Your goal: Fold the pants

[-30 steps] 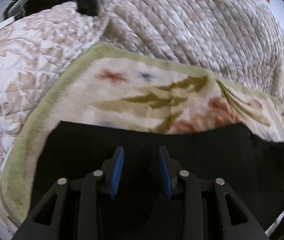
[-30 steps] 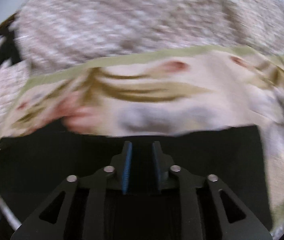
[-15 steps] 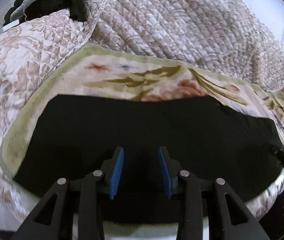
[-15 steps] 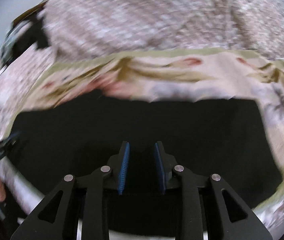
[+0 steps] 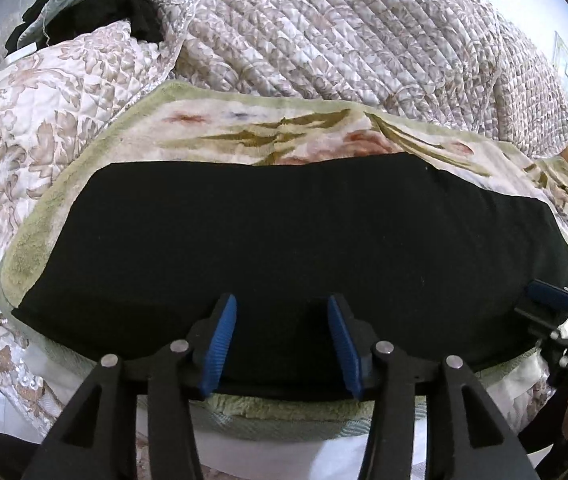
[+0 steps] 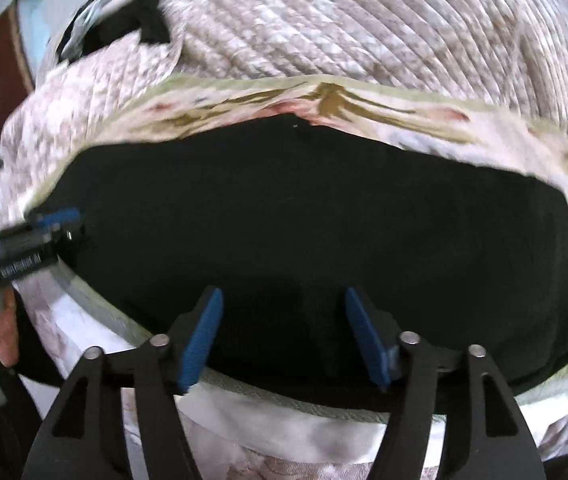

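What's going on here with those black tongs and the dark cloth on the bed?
A person is folding black fabric pants using two tools. The pants lie flat in a long band on a floral fleece blanket. The left hand-held gripper and the right hand-held gripper are both open at the near edge, gripping nothing.

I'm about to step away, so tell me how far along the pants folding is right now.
Done: the black pants lie flat as one long band on the flowered blanket, apparently already folded lengthwise. In hand: nothing; the left tool and right tool are both open at the near edge, gripping no cloth. Left: probably folding the band end over end.
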`<state>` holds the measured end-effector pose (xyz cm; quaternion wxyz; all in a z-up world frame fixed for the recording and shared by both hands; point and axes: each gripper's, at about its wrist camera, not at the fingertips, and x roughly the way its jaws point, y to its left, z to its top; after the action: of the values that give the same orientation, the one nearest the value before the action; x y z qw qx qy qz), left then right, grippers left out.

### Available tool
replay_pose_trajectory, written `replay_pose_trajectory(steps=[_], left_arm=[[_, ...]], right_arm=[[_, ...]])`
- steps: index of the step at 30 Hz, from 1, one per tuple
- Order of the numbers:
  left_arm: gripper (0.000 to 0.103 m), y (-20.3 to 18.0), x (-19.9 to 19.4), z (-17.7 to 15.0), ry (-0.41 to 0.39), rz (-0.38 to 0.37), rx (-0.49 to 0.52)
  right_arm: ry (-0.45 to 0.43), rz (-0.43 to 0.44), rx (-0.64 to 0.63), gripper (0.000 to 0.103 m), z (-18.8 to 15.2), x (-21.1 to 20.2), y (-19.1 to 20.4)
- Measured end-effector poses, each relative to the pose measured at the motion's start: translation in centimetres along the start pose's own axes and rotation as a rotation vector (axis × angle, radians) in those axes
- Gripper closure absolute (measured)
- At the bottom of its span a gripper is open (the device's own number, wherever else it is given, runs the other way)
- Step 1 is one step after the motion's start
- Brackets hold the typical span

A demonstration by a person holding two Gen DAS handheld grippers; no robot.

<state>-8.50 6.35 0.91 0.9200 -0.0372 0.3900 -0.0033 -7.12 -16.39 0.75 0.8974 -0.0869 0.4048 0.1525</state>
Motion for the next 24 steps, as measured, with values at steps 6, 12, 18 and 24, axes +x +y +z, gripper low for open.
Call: replay_pose_trajectory(steps=[6, 12, 18, 24], left_arm=[[0.052, 0.23, -0.27, -0.13, -0.007, -0.003, -0.003], [0.052, 0.27, -0.35, -0.18, -0.007, -0.003, -0.003], [0.052, 0.36, -0.56, -0.36, -0.014, 0.006, 0.002], [0.052, 0.56, -0.73, -0.4, -0.013, 0.005, -0.01]], right_arm=[[-0.019, -0.018, -0.015, 0.036, -0.39, -0.05, 0.39], [-0.028, -0.036, -0.036, 0.036, -0.55, -0.05, 0.66], [-0.038, -0.05, -0.058, 0.036, -0.71, -0.05, 0.84], [-0.038, -0.046, -0.054, 0.036, -0.66, -0.08, 0.75]])
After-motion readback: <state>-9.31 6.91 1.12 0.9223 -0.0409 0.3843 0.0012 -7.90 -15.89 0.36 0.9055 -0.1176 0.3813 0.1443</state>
